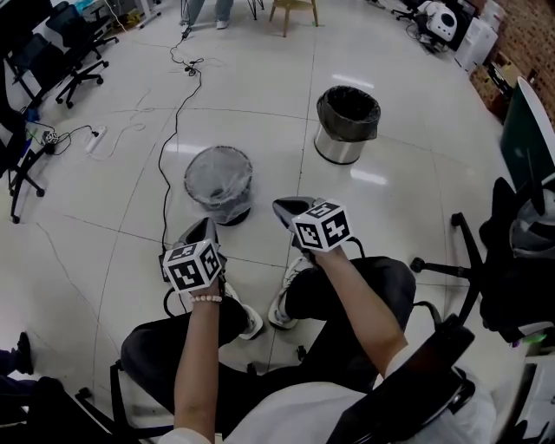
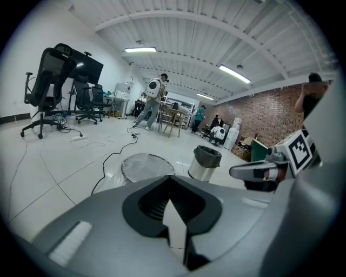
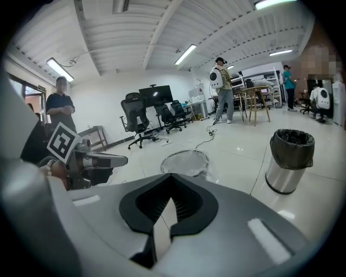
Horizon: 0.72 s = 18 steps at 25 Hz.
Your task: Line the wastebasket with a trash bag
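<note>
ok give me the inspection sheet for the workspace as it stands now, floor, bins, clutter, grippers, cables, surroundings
surface: glossy white tiled floor
job's things: grey mesh wastebasket, seemingly already covered by a clear plastic bag; round steel bin with a black liner, standing apart from it
clutter: nothing seen by the bins
grippers: left gripper and right gripper, both short of the wastebasket, fingers shut, nothing between them
cables: black cable runs past the wastebasket's left; white power strip
surroundings: black office chairs, wooden stool, people standing far off
</note>
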Available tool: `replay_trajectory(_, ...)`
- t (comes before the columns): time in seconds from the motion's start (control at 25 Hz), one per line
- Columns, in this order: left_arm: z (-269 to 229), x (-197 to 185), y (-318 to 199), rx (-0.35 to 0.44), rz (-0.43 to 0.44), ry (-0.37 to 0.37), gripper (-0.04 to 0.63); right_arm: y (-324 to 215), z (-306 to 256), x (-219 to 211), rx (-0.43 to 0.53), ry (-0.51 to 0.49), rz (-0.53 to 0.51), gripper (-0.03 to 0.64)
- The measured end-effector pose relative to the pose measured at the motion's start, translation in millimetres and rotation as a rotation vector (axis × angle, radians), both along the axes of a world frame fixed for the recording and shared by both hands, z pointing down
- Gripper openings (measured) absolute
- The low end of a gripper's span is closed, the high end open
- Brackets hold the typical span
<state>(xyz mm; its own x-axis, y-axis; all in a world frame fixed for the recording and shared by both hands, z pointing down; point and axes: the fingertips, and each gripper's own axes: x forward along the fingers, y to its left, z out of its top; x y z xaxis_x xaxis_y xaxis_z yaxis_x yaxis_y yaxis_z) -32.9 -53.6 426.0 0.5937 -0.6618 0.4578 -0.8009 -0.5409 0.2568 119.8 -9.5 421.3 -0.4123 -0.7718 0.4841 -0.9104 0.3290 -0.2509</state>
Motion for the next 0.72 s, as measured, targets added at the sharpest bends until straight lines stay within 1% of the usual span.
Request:
replay_trajectory(0.2,5,-4,-2,-0.011,-0.011,-0.004,0.012,0,5,3,-0.009,-0.011,0.002,0.0)
replay_trajectory(0.48,4,3,-6,-0.009,-0.009,-0.001,0.012,-6,0,11,0.004,-0.011,0.011,0.0)
replay_trajectory(0.72,11,15,8,-0.026,0.037,-0.021,0.012,9,-5,18,0.004,-0.024,0.047,0.0)
